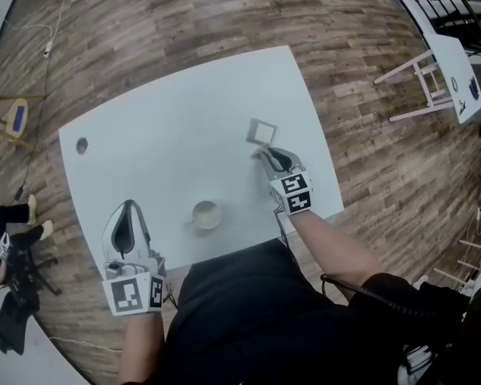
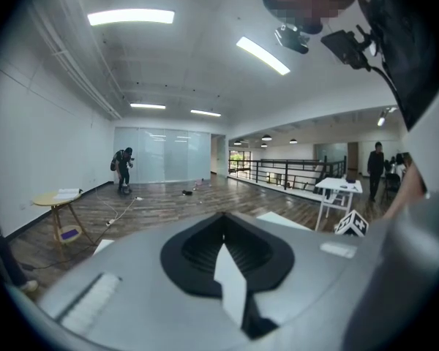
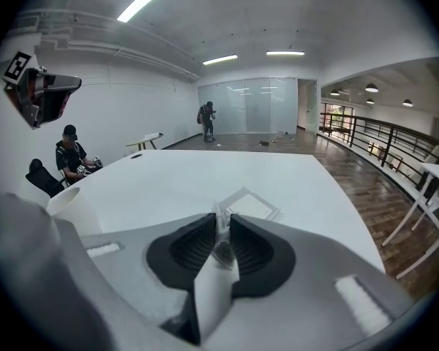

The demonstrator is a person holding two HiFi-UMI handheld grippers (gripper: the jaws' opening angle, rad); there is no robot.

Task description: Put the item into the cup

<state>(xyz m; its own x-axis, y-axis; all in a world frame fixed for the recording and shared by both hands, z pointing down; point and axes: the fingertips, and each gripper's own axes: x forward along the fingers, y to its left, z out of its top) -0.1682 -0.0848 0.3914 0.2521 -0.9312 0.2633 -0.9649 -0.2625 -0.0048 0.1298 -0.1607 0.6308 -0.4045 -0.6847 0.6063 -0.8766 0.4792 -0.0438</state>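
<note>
A small pale, thin item sticks up between the jaws of my right gripper, which is shut on it. In the head view that gripper sits low over the white table, just in front of a flat white square tray; the item is too small to make out there. The white cup stands upright near the table's front edge, between the two grippers; it shows at the left in the right gripper view as the cup. My left gripper rests left of the cup, its jaws together and empty.
A small dark round hole marks the table's far left corner. A white side table stands at the upper right on the wood floor. A seated person is beyond the table's left side.
</note>
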